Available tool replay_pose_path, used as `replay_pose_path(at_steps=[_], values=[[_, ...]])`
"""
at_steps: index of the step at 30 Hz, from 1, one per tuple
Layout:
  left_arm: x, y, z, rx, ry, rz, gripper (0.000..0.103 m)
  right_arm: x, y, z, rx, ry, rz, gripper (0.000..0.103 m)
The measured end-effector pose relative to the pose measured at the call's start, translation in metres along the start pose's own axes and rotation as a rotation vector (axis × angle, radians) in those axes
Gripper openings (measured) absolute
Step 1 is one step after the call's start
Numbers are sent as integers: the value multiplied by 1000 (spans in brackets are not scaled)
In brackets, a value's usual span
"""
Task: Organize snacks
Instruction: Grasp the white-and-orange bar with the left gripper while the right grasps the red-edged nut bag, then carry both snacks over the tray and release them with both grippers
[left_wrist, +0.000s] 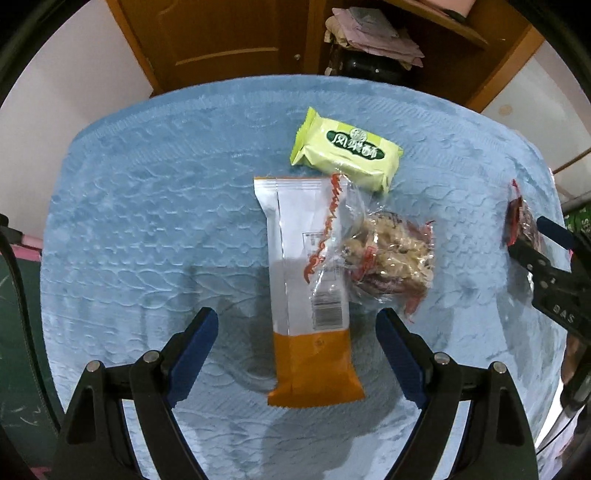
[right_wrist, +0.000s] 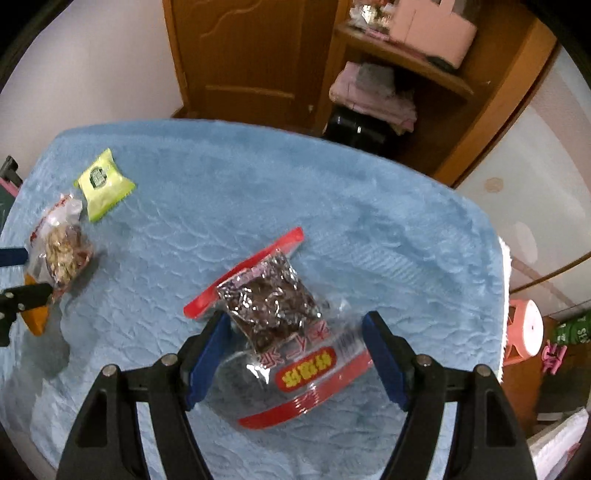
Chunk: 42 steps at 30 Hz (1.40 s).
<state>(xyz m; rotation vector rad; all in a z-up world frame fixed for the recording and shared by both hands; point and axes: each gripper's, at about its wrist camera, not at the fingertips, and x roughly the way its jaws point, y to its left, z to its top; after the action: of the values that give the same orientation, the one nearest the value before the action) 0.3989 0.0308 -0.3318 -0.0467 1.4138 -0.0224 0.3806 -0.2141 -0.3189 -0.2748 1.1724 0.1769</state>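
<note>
Both claws are hanging wide open over the blue fleece-covered tabletop (left_wrist: 147, 192), gripping nothing. Left claw (left_wrist: 297, 356) is straddling a long white-and-orange foil snack packet (left_wrist: 306, 280), pads apart from it; a clear bag of pale puffed snacks (left_wrist: 388, 254) is overlapping that packet's right edge, with a flat yellow-green wrapped biscuit pack (left_wrist: 345, 149) beyond. Right claw (right_wrist: 295, 356) is straddling a clear red-edged bag of dark dried fruit (right_wrist: 273, 306); its left pad looks just against the bag.

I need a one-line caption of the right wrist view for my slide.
Open right gripper straddles a clear red-edged snack bag on the blue cloth.
</note>
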Motion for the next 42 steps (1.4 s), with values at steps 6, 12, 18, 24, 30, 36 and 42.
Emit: replay_pose_path(at_steps=[6, 12, 18, 24, 30, 36, 42], values=[[12, -6, -4, -23, -7, 22, 80, -8, 7, -2, -11, -7, 16, 47], [-1, -6, -13, -56, -24, 8, 37, -24, 14, -14, 15, 8, 48, 45], [-38, -3, -30, -89, -53, -35, 36, -62, 16, -31, 23, -22, 76, 45], [-115, 1, -55, -61, -143, -43, 36, -136, 13, -53, 49, -109, 111, 45], [-202, -5, -82, -25, -239, -39, 36, -208, 12, -72, 67, -193, 139, 45], [-290, -8, -130, -12, -344, -59, 36, -288, 18, -98, 86, -277, 176, 45], [-356, -9, -194, -10, -427, -83, 36, -354, 32, -131, 74, -361, 204, 45]])
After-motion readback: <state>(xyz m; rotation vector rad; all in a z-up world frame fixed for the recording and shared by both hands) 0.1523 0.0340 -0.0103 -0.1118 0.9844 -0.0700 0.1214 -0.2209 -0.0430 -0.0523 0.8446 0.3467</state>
